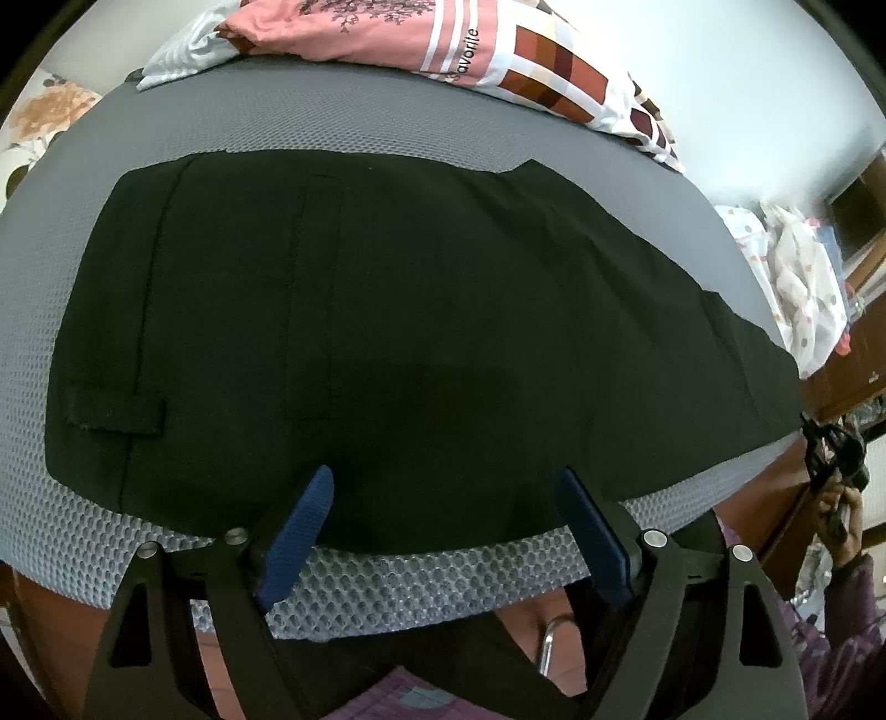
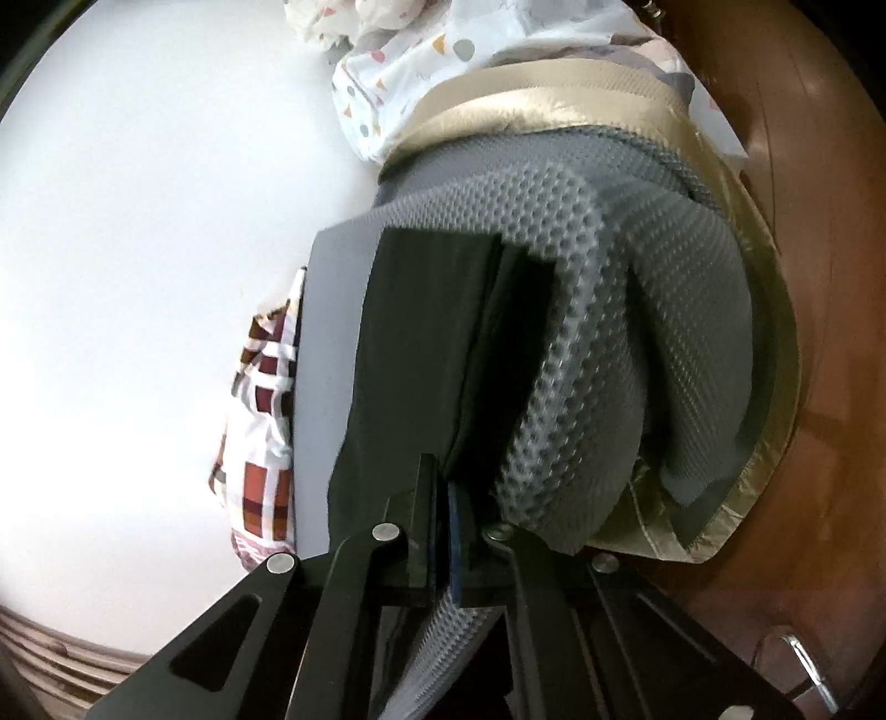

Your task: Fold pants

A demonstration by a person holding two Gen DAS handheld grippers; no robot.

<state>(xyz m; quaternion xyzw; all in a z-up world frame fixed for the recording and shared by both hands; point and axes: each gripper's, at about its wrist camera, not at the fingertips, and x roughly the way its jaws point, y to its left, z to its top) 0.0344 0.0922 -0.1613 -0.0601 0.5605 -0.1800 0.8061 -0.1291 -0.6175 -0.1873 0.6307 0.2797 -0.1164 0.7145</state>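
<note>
Reading "favorite" on pink cloth (image 1: 354,27); left tool (image 1: 443,526) released over pants (image 1: 387,332); right tool (image 2: 443,498) clenched, pinching pants.

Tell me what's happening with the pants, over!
Left gripper open above black pants. Right gripper shut on pants' edge. Pants flat on grey mattress. Nothing in the way.

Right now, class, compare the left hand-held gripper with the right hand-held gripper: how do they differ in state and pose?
The left hand-held gripper has its blue pads spread wide; the right hand-held gripper has its pads pressed together. The left holds nothing, hovering over the waist end of the black pants; the right is clamped on a leg edge. The left sees the pants lying flat; the right sees them edge-on. Both share black frames and blue pads.
</note>
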